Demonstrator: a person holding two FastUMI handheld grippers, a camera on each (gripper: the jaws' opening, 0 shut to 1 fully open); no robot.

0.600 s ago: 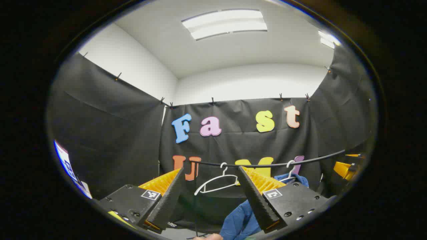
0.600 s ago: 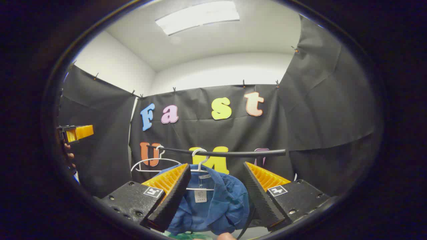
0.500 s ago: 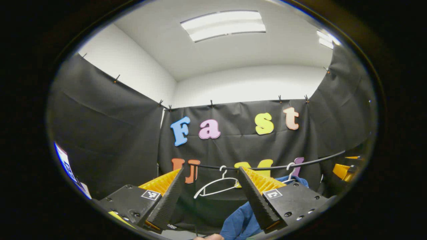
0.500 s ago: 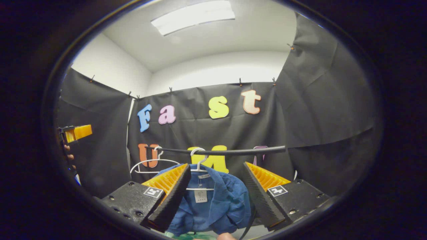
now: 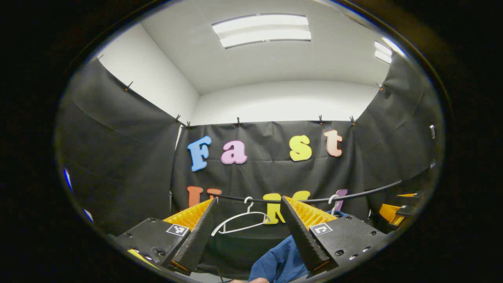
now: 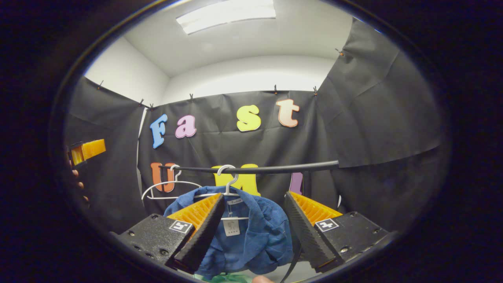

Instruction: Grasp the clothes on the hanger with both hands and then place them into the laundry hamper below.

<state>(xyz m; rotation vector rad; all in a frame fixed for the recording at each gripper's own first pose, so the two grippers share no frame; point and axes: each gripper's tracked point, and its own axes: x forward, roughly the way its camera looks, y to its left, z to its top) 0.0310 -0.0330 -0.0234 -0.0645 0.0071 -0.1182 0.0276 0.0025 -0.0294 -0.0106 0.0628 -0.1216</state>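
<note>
On the black rail (image 6: 255, 169) at the back of the booth, the blue shirt (image 6: 251, 236) hangs on a white hanger (image 6: 227, 184), right at the 12 o'clock spot in the right gripper view. An empty hanger (image 6: 165, 188) hangs beside it, toward 9 o'clock. The right tongs (image 6: 251, 232) are wide apart and hold nothing, with the shirt showing between the two fingers but not touched. In the left gripper view, the left tongs (image 5: 245, 236) are wide apart too, and the shirt (image 5: 275, 263) peeks out low, near 5 o'clock. This looks like the first step: reaching for the shirt. Next, both tongs need to move in closer, one to each shoulder, and close on the cloth. Then the shirt can come off the hanger and go down into the hamper.
</note>
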